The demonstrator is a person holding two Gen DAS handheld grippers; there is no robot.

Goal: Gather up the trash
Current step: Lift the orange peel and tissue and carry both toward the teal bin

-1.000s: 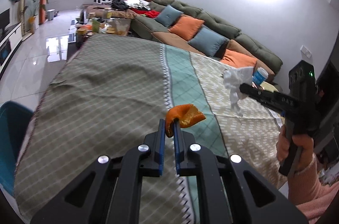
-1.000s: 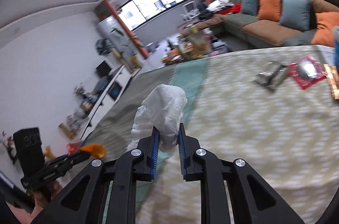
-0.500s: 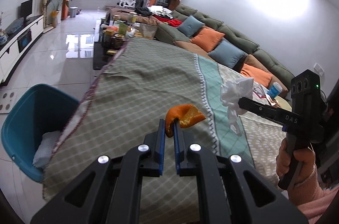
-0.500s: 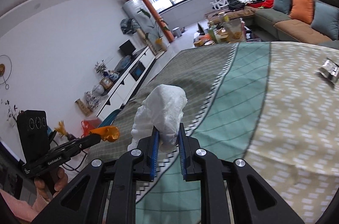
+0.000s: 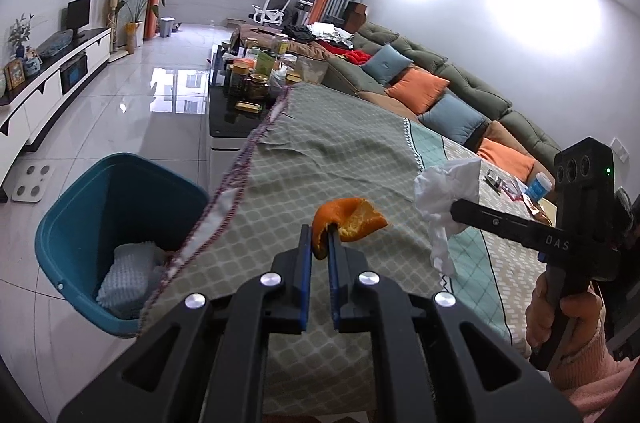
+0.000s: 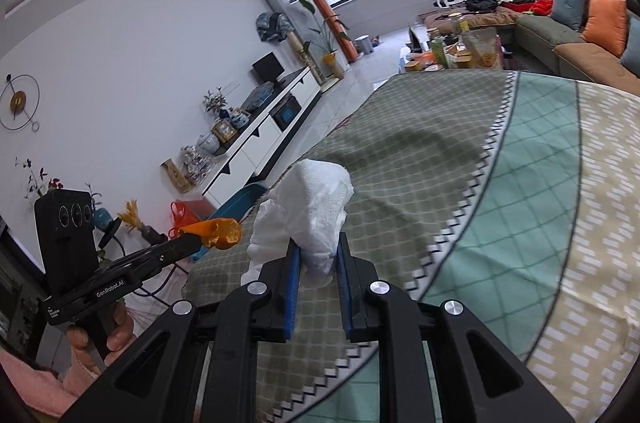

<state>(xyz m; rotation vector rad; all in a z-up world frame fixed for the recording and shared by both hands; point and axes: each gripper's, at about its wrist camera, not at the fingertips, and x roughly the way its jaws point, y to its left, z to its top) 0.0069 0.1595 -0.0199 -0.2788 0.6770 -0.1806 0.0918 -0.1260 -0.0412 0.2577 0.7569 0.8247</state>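
My left gripper [image 5: 319,237] is shut on an orange peel [image 5: 349,217] and holds it above the cloth-covered table [image 5: 344,159], near its left edge. My right gripper [image 6: 317,249] is shut on a crumpled white tissue [image 6: 310,207] above the same table. The right gripper with the tissue [image 5: 444,199] shows at the right of the left wrist view. The left gripper with the peel [image 6: 218,232] shows at the lower left of the right wrist view. A blue bin [image 5: 96,191] stands on the floor left of the table, with pale trash [image 5: 124,275] inside.
Wrappers and a blue-capped bottle [image 5: 538,185] lie at the table's far right. A low coffee table [image 5: 256,83] with jars stands beyond the table. A sofa [image 5: 440,91] with cushions runs along the right wall. A white TV cabinet [image 5: 48,83] lines the left wall.
Both grippers have swung left over the table toward its left edge, each still holding its item. The blue bin has come fully into the left wrist view.
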